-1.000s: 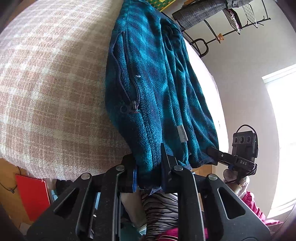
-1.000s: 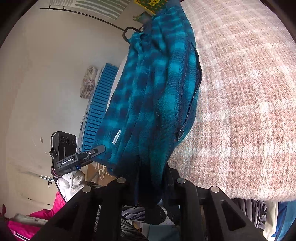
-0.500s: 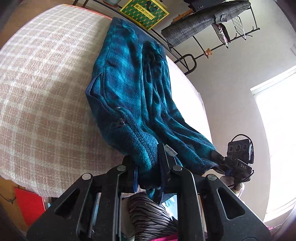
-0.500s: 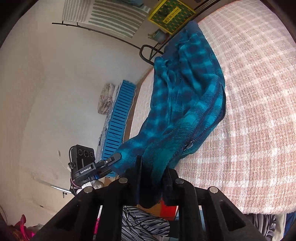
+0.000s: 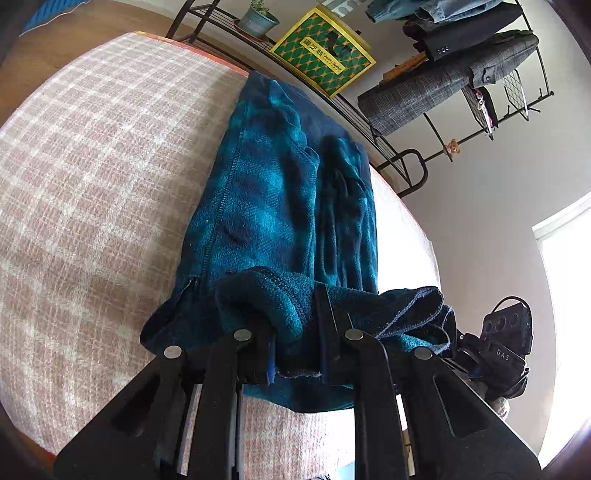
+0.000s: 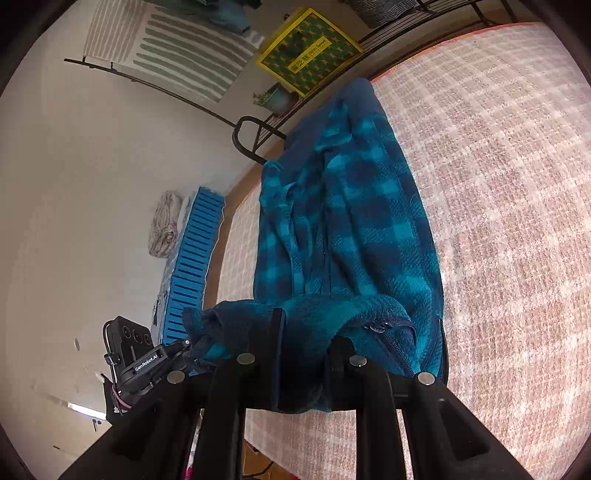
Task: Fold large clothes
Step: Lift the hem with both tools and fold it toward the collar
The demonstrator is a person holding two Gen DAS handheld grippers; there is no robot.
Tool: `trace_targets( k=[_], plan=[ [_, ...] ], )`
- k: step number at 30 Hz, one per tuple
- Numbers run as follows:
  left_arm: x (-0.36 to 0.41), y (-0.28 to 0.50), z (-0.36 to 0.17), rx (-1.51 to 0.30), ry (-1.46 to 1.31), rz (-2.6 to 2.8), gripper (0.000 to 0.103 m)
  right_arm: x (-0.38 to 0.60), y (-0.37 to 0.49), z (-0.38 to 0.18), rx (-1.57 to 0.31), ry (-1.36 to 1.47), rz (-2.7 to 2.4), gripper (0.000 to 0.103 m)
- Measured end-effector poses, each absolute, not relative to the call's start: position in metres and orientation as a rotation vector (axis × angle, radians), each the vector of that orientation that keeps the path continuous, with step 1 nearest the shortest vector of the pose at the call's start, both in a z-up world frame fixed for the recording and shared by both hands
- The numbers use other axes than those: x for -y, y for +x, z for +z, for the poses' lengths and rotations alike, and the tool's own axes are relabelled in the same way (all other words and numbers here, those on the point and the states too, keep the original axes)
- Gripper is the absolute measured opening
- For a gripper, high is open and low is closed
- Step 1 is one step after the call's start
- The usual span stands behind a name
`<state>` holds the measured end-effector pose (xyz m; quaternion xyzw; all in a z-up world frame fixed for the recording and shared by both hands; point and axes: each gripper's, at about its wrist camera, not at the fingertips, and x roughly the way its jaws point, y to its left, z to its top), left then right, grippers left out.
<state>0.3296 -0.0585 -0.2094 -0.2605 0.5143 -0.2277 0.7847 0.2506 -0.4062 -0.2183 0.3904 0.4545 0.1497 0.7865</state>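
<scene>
Since a second ago the near hem of the teal plaid fleece jacket [image 5: 266,206] has been carried up off the edge and forward over the garment's own body, so that a doubled fold now sits where the hem hung down before. Seen from the left wrist, the left tool [image 5: 295,332] is nearly closed, its two black fingers pinching a thick roll of the jacket's hem; the rest of the jacket lies lengthwise on the counter [image 5: 92,166], which is covered in a pink and white checked cloth, with the zipper seam running along the garment's left side. At the lower right the right tool [image 5: 461,341] grips the same lifted hem at its other corner. Beyond the counter stand a yellow and green box [image 5: 325,55], a small potted plant [image 5: 256,20] and a black clothes rack [image 5: 461,85] hung with grey garments. From the right wrist, the right tool [image 6: 303,343] is likewise almost closed on the folded hem, a zipper pull [image 6: 376,326] showing just beside its right finger, and the left tool [image 6: 184,349] holds the far corner at the lower left. A blue slatted crate [image 6: 194,266] leans by the wall.
</scene>
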Motion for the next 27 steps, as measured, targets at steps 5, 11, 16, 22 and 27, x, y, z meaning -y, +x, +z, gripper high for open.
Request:
trace_targets(
  k=[5,11,16,22,27],
  plan=[
    [0.075,0.353,-0.239,-1.132,-0.536,-0.441,0.015,0.409,0.279,-0.245,-1.06,0.807,0.237,0.015],
    [0.076,0.365,-0.263,-1.16,-0.573,-0.425,0.015,0.412,0.294,-0.265,-1.106,0.825,0.221,0.018],
    [0.073,0.371,-0.263,-1.192,-0.613,-0.448,0.022,0.423,0.291,-0.263,-1.113,0.918,0.275,0.03],
    [0.069,0.376,-0.257,-1.192,-0.698,-0.483,0.035,0.448,0.273,-0.243,-1.008,1.03,0.307,0.069],
    [0.061,0.376,-0.247,-1.161,-0.77,-0.499,0.047,0.453,0.259,-0.217,-0.928,0.985,0.327,0.061]
  ],
)
